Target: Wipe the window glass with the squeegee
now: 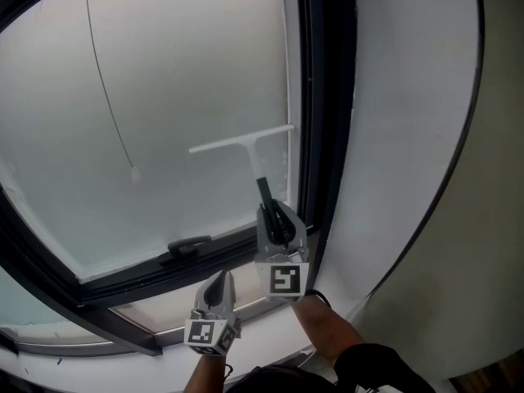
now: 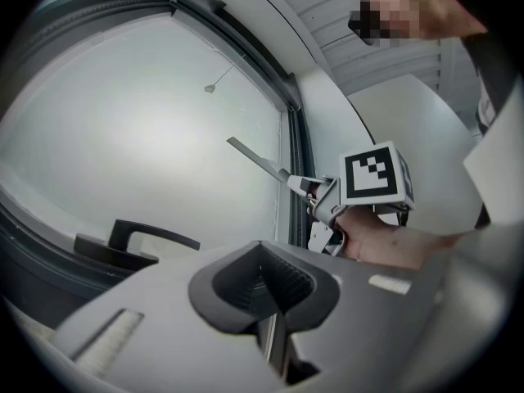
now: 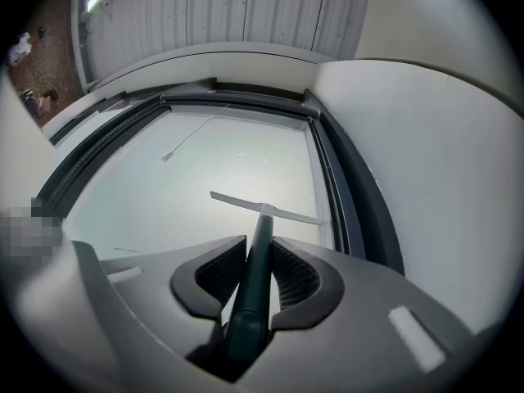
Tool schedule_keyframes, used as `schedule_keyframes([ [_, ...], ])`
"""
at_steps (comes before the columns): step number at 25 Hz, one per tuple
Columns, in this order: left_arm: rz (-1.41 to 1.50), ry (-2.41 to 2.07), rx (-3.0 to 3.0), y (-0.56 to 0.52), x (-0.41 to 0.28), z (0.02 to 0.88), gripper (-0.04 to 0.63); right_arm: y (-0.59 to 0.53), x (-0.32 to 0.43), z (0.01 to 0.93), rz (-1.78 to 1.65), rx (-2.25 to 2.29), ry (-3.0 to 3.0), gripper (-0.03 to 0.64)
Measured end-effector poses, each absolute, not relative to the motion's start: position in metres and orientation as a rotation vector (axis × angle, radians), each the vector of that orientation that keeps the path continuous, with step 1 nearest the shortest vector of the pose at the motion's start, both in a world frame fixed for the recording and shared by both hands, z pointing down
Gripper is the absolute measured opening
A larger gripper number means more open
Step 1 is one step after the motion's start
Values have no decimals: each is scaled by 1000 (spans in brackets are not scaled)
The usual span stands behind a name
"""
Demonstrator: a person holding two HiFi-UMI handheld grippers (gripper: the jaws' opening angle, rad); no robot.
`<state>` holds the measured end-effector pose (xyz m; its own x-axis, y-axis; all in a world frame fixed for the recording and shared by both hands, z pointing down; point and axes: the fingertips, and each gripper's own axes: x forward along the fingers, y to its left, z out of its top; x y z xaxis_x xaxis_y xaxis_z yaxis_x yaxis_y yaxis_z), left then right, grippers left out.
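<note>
Right gripper [image 3: 260, 275] clamped on squeegee [image 1: 242, 144] handle; blade appears against glass [image 1: 164, 88], far right by frame [image 1: 315, 97]. Left gripper [image 2: 274, 295] closed, empty, near sill. Recommend flat blade, even pressure, straight stroke.

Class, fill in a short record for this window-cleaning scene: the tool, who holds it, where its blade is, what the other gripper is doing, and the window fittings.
Tool: squeegee with white blade and dark green handle
Held by: right hand-held gripper, jaws shut on the handle
Blade position: against the pale window glass, right end beside the dark window frame
Other gripper: left hand-held gripper, jaws together, nothing between them, near the bottom frame
Fittings: black lever handle; thin cord with a small end piece
</note>
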<state>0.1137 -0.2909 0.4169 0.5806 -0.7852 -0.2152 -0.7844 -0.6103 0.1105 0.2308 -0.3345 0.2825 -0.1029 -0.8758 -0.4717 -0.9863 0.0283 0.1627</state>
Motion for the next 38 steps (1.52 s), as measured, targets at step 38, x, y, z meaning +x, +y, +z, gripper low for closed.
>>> schedule_keyframes([
  [38, -351, -1381, 2748, -290, 112, 433, -2, -324, 233, 351, 569, -2006, 2173, 98],
])
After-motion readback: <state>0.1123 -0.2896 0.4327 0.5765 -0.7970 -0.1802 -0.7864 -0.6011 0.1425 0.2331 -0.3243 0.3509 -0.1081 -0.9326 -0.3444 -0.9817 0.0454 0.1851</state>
